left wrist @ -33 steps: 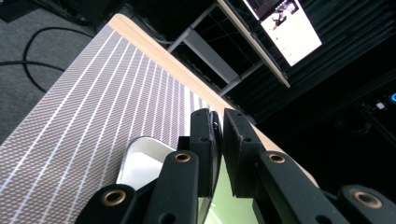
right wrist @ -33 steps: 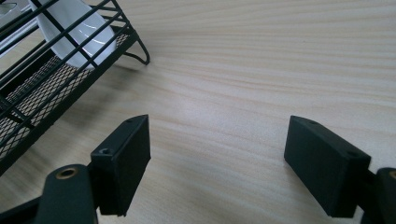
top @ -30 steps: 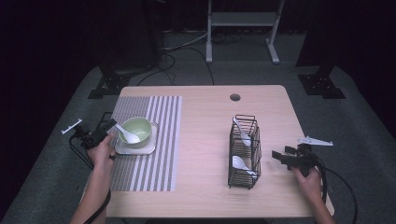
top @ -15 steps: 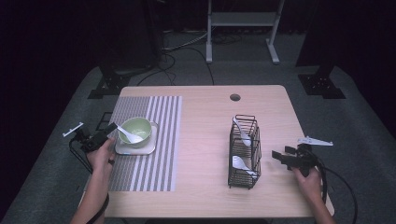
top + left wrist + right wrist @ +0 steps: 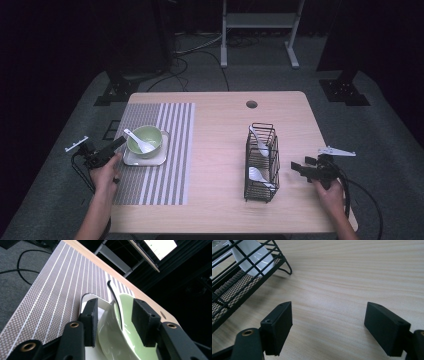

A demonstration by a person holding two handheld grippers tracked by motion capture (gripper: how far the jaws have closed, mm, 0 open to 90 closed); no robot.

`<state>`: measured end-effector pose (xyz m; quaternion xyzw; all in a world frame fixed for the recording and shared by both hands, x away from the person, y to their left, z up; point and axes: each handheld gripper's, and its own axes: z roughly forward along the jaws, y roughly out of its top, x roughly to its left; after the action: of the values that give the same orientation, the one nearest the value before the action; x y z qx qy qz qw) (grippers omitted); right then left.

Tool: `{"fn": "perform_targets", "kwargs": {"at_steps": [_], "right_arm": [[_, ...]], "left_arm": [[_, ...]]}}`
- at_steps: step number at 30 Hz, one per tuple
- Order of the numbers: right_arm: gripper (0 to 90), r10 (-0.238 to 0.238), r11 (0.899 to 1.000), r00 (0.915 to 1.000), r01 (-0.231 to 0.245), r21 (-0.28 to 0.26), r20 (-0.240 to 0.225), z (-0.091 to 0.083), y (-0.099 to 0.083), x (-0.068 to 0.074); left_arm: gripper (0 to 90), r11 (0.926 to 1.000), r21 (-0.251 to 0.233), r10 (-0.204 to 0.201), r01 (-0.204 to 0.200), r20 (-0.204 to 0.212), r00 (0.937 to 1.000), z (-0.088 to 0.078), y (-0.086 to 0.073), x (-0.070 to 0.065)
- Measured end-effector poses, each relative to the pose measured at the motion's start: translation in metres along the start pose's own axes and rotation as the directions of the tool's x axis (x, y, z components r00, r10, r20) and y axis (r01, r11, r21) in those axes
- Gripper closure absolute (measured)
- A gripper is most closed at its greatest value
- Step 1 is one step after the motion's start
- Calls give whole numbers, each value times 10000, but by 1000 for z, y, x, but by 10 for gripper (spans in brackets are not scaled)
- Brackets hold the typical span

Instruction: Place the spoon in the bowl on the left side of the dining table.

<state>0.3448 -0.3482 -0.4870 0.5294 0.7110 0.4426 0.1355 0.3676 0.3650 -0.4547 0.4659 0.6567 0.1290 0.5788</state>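
Observation:
A pale green bowl (image 5: 150,135) holding a white spoon (image 5: 136,139) sits on a white square plate (image 5: 145,160) on the striped placemat (image 5: 167,150). My left gripper (image 5: 117,145) reaches in from the left. In the left gripper view it is open (image 5: 117,320), and its pads (image 5: 91,317) straddle the rim of the bowl (image 5: 125,345) without closing on it. My right gripper (image 5: 299,167) hovers open just right of a black wire rack (image 5: 262,162). In the right gripper view it stands (image 5: 328,325) over bare wood with nothing between its jaws.
The rack holds two white spoons, one high (image 5: 260,142) and one low (image 5: 256,174); the right gripper view shows the rack's corner (image 5: 237,282) and a spoon (image 5: 252,255). A cable hole (image 5: 251,104) marks the table's far edge. Bare wood lies between placemat and rack.
The left gripper has shifted only slightly beside the bowl. The right gripper has not moved.

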Motion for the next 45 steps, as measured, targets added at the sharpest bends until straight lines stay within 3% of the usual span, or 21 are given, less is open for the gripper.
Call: {"fn": "perform_targets", "kwargs": {"at_steps": [5,17,24,32,37,42,45], "right_arm": [[213,34,10000,10000,-34,-10,-24,0,0,0],[213,2,10000,10000,-2,0,-59,0,0,0],[213,39,10000,10000,-39,-11,-79,-1,0,0],[213,15,10000,10000,-15,-19,-73,-1,0,0],[213,33,10000,10000,-33,-33,-92,-1,0,0],[213,27,10000,10000,-28,-41,-93,-1,0,0],[213,25,10000,10000,-26,-41,-93,-1,0,0]], "left_arm": [[517,9998,154,151,-153,165,9997,-8,-3,-1],[454,9939,539,949,-965,318,9950,-20,-12,-10],[405,9921,742,965,-1008,596,9936,-25,-18,-16],[348,9820,944,1553,-1634,881,9839,-29,-23,-32],[328,9784,1091,1619,-1755,1230,9791,-29,-28,-37],[301,9675,1267,2018,-2190,1355,9700,-29,-34,-45],[271,9642,1387,2064,-2260,1423,9681,-29,-36,-48]]}}
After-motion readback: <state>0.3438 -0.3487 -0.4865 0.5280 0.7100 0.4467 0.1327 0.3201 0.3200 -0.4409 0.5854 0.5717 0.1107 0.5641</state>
